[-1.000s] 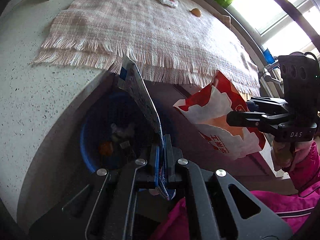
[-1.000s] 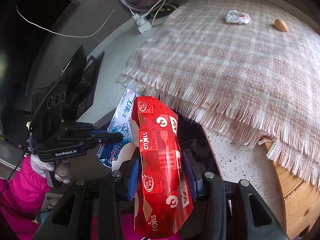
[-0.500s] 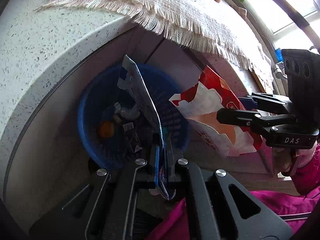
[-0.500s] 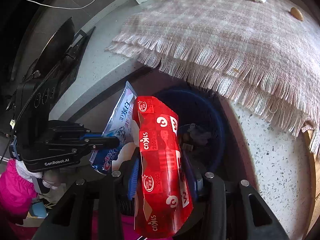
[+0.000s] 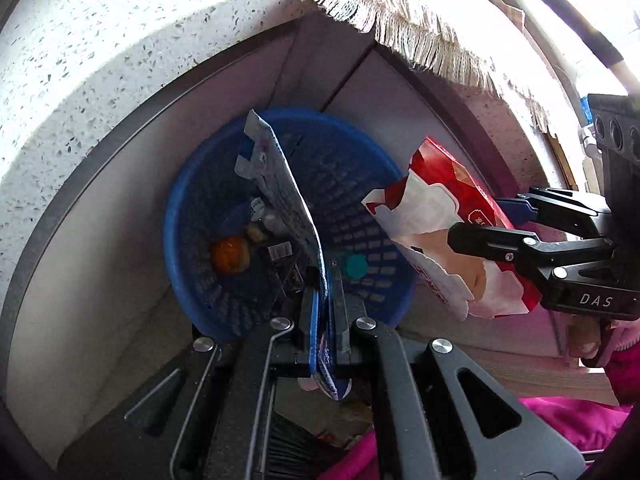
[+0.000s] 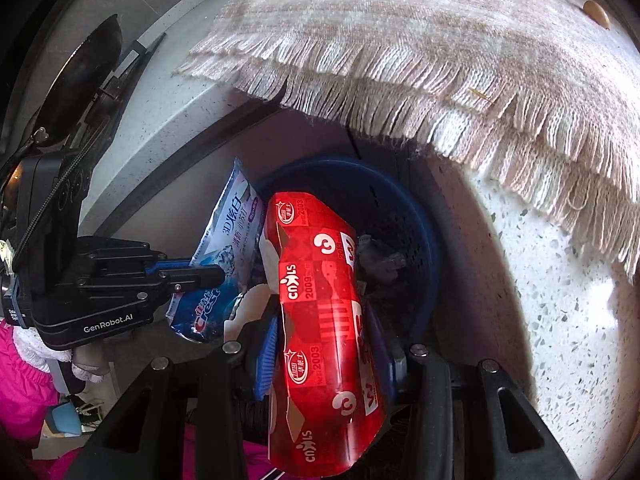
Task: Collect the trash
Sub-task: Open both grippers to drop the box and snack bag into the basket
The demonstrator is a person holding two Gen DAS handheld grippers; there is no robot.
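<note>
Trash is in both of your hands, and the blue basket (image 5: 384, 184) is the landmark for all of it. Your left gripper (image 5: 325, 276) is pressed together on the flat blue-and-white toothpaste packet (image 5: 280, 200), pinching it near its lower end; the packet's long axis runs up and away from the fingers, and its free end stands over the basket's mouth, toward the far rim. Your right gripper (image 6: 322, 344) is pinching the red snack bag (image 6: 320, 300) across its width, jaws only part-closed because the bag fills them. That bag's long axis also runs along the fingers, and in the right wrist view its upper end reaches over the basket's near rim.

From the left wrist view the red snack bag hangs at the basket's right edge, partly outside the rim, so I judge your left hand to be the better placed of the two: its packet is already above the basket's hollow, where an orange (image 5: 230, 255) and small scraps lie. The basket itself sits on the floor below the speckled bench (image 5: 100, 60), under the fringed cloth (image 6: 440, 60).

Releasing looks like the next step; the right hand probably needs to come further over the basket's centre first, or the bag may catch the rim.
</note>
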